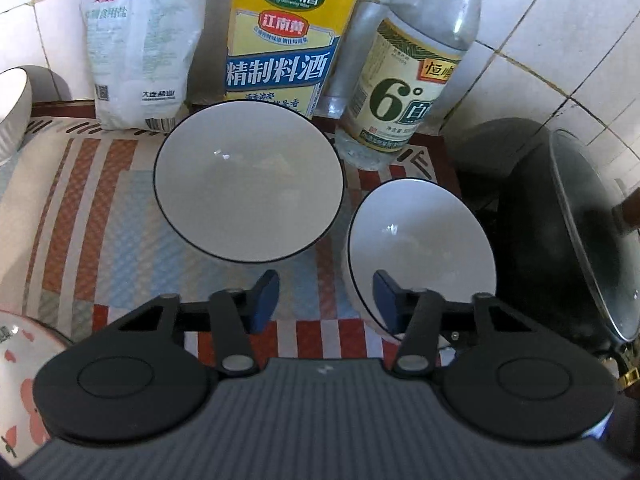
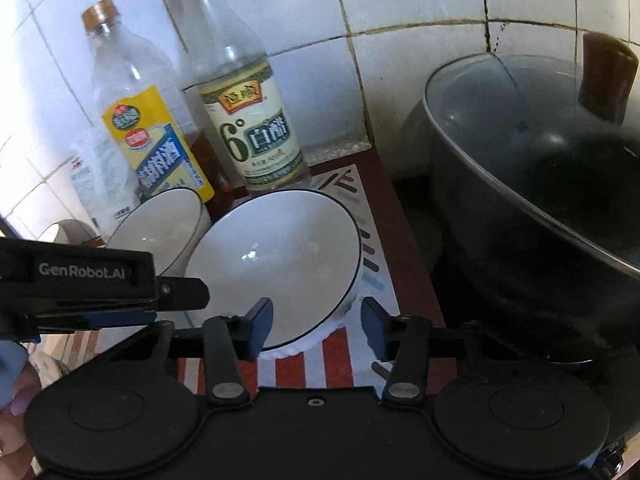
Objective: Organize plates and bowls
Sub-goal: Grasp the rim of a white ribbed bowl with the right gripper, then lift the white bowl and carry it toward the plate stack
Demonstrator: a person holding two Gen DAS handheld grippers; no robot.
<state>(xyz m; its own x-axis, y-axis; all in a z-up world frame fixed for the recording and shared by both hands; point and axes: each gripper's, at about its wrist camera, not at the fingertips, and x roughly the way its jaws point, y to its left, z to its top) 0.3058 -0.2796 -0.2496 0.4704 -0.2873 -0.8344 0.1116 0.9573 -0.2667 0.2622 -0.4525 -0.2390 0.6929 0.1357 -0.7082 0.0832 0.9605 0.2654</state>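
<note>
Gleaming white bowls (image 1: pixel 248 184), thin dark rims; both grippers' fingers (image 1: pixel 264 300) apart, gripping nothing

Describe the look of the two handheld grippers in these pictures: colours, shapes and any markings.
Both the left gripper and the right gripper are black, with two round discs at the base, jointed link arms with silver pivots, and blue fingers. The left body is ribbed grey; seen side-on from the right wrist, it reads "GenRobot.AI" in white.

White wall tiles (image 2: pixel 420 12) with dark, stained grout lines back the counter, meeting at a corner behind a dark wok (image 2: pixel 540 184). A striped, patterned mat (image 1: pixel 100 208) in red, orange and pale blue covers the reddish-brown countertop (image 2: pixel 416 248).
</note>
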